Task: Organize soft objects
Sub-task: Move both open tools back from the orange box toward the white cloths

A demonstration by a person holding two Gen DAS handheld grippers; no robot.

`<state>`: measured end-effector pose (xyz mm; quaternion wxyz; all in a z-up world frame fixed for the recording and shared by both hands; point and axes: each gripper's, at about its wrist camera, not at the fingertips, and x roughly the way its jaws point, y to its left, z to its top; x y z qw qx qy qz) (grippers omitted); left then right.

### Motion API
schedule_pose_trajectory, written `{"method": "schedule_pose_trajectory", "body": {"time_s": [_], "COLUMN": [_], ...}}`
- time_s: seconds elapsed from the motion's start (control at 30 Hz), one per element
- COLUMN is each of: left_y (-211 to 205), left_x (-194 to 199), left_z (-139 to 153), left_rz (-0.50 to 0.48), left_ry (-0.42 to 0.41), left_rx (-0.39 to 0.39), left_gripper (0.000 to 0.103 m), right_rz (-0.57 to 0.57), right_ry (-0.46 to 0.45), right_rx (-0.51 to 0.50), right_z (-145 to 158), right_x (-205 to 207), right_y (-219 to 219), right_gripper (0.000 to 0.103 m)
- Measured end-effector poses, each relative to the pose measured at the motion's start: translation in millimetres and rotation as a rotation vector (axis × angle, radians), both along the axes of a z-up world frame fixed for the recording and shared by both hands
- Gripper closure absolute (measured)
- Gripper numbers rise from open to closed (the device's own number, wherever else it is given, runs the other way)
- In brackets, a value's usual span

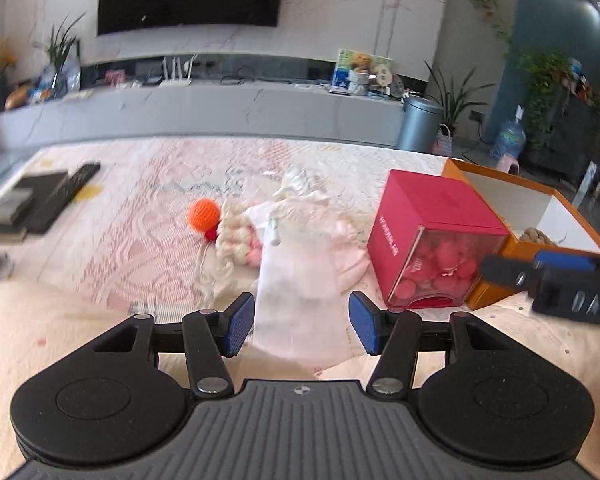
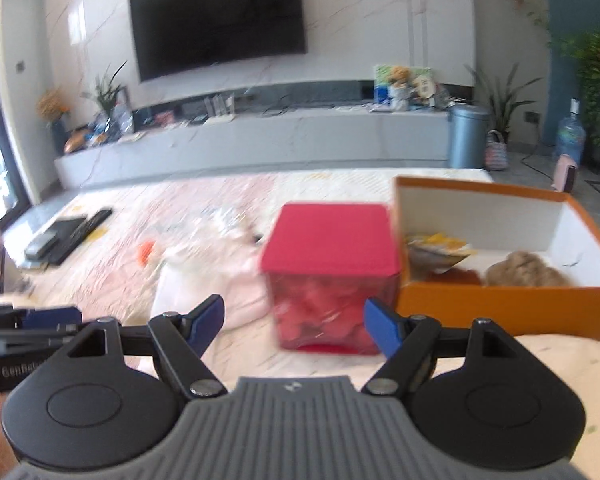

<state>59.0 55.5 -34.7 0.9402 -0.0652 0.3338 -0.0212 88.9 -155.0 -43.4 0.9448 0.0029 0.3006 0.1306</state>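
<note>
Pale pink garment heaped mid-bed, at 12 o'clock just ahead of left gripper; jaws wide, empty; likely light, limp, prone to sagging, so best pinched at a bunched fold; right gripper wide, empty, facing red box.

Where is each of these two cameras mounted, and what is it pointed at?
Left wrist: sits on the open left gripper, aimed at the pale cloth pile; the right gripper pokes in at right.
Right wrist: sits on the open right gripper, aimed at the red box; the left gripper shows at left.
Shared: red box, orange box, TV.
</note>
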Motion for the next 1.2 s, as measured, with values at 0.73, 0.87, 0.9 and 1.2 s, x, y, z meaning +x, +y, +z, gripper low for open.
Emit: {"method": "schedule_pose_trajectory", "body": {"time_s": [0.73,0.87,0.9,1.2], "left_y": [37,39,40,46], "left_x": [9,25,29,52], "left_z": [-16,-16,-16,-34], "left_rz": [0.042,0.019,0.008,0.006], "left_ry": [0.021,0.051,0.059,0.139], "left_rx": [-0.099,-0.073,-0.069,-0.092], "left_gripper": [0.041,0.041,0.041,0.039], "right_rz": [0.091,0.116,0.123,0.145], "right_ry": [0.081,0.086,0.094,0.151], "right_rx": [-0.098,-0.129,-0.126,-0.138], "right_z": [-43,-47,-49,-64], "right_x": [35,47,50,74], "right_y": [52,63,65,72], "right_gripper": [0.034,0.055,0.056,0.077]}}
